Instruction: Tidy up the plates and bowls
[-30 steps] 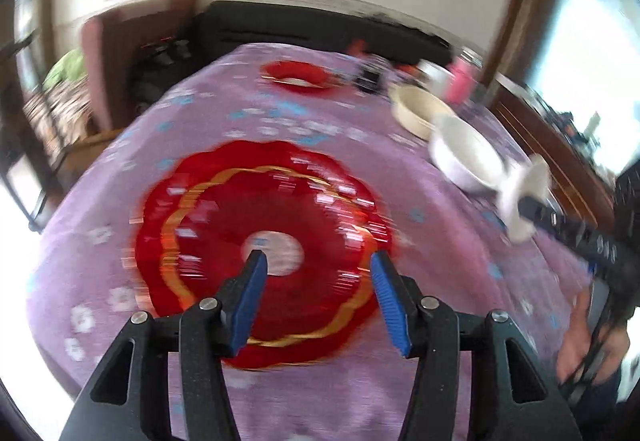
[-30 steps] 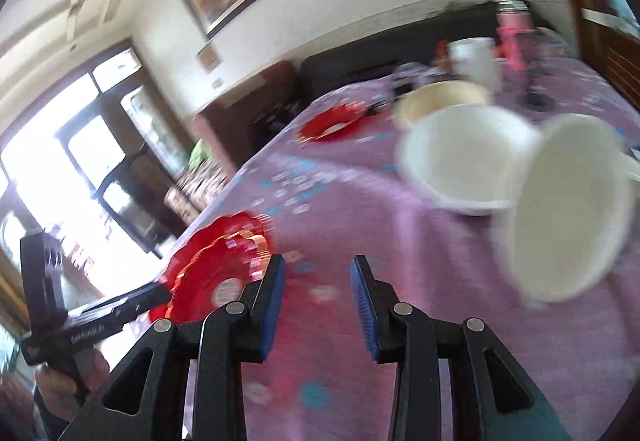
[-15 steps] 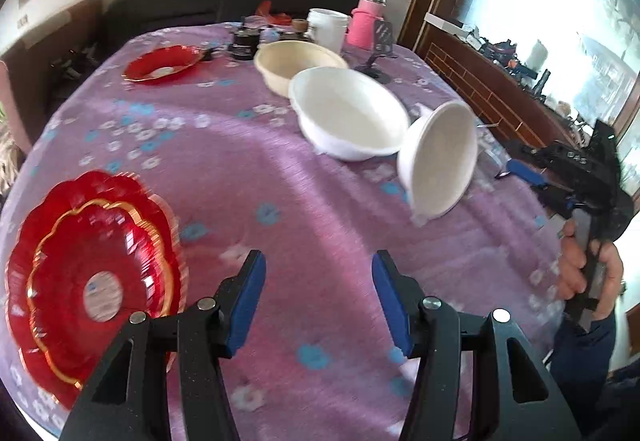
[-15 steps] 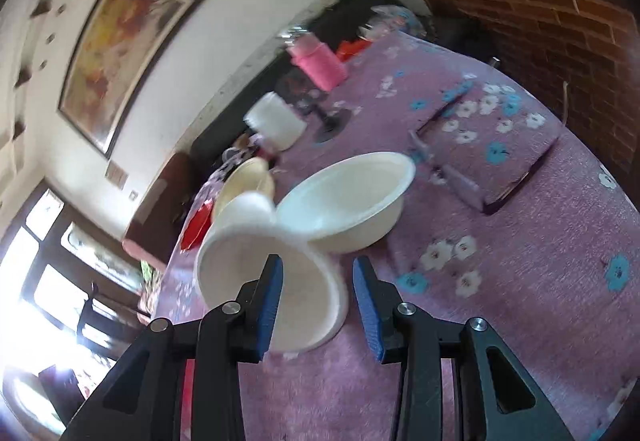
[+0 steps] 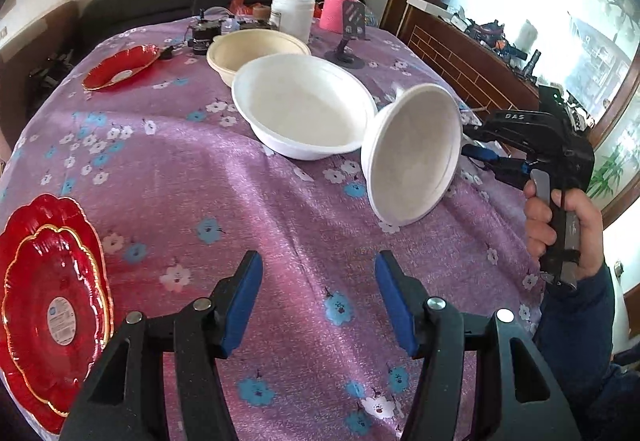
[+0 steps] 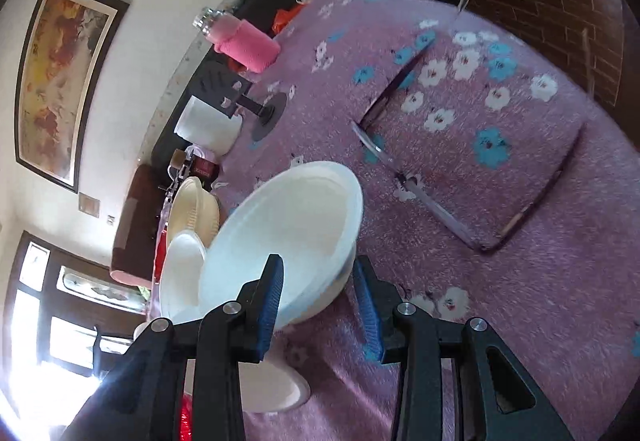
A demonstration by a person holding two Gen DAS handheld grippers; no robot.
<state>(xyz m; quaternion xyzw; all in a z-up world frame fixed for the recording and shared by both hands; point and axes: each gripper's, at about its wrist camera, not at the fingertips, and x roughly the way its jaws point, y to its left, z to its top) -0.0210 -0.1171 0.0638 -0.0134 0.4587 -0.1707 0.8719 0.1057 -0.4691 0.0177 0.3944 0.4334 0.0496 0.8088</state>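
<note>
A plain white bowl stands tipped up on its rim, hollow side out, leaning against a larger white bowl on the worktop's purple flowered cloth. The right gripper straddles its wall; the fingers have just been closing, though whether they pinch it cannot be told. The left gripper hangs wide and empty beside stacked red plates.

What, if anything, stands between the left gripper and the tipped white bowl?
Nothing visible: only bare flowered tablecloth lies between the left gripper and the tipped white bowl.
</note>
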